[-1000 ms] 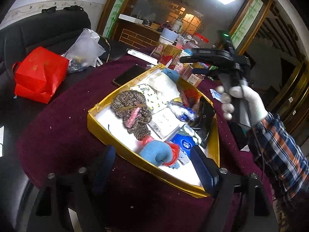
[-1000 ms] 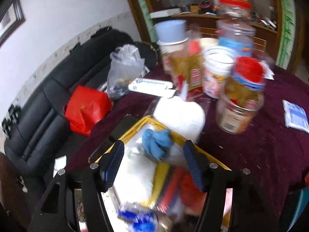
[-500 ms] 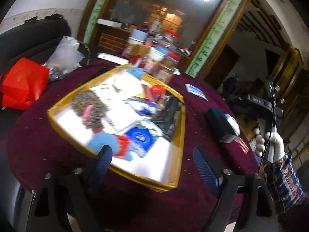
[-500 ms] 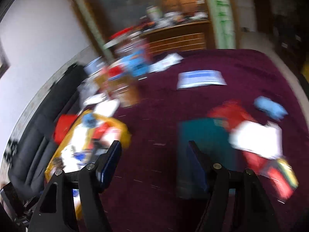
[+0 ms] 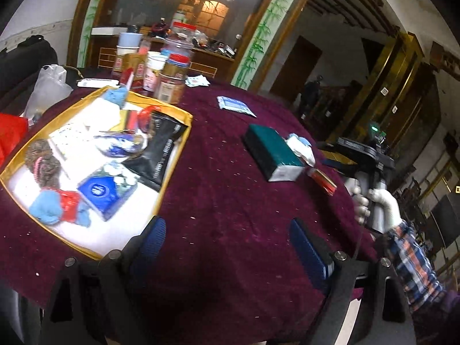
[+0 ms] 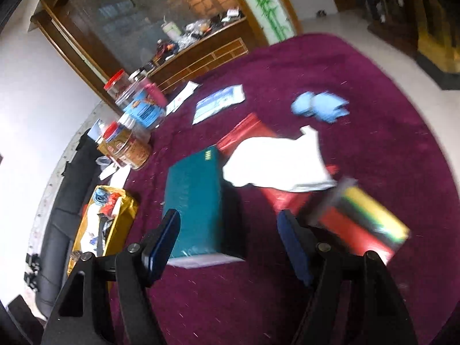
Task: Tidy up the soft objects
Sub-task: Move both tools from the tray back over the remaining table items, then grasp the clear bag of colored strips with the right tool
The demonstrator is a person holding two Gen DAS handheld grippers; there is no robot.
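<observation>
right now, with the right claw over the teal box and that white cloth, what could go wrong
1. The white cloth lies across the teal box and a red packet, so the open right claw could pinch a hard item along with it.
2. The yellow tray is already crowded, so added items may spill over its rim.
3. Jars stand close behind the tray and could be knocked.

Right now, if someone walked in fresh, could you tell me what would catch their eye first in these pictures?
Most likely the gold-rimmed tray on the left of the maroon tablecloth, heaped with soft things such as a blue sock and a brown knitted piece. Next comes the teal box lying mid-table, with a white cloth and red packaging beside it. Jars with red lids crowd the far edge.
</observation>
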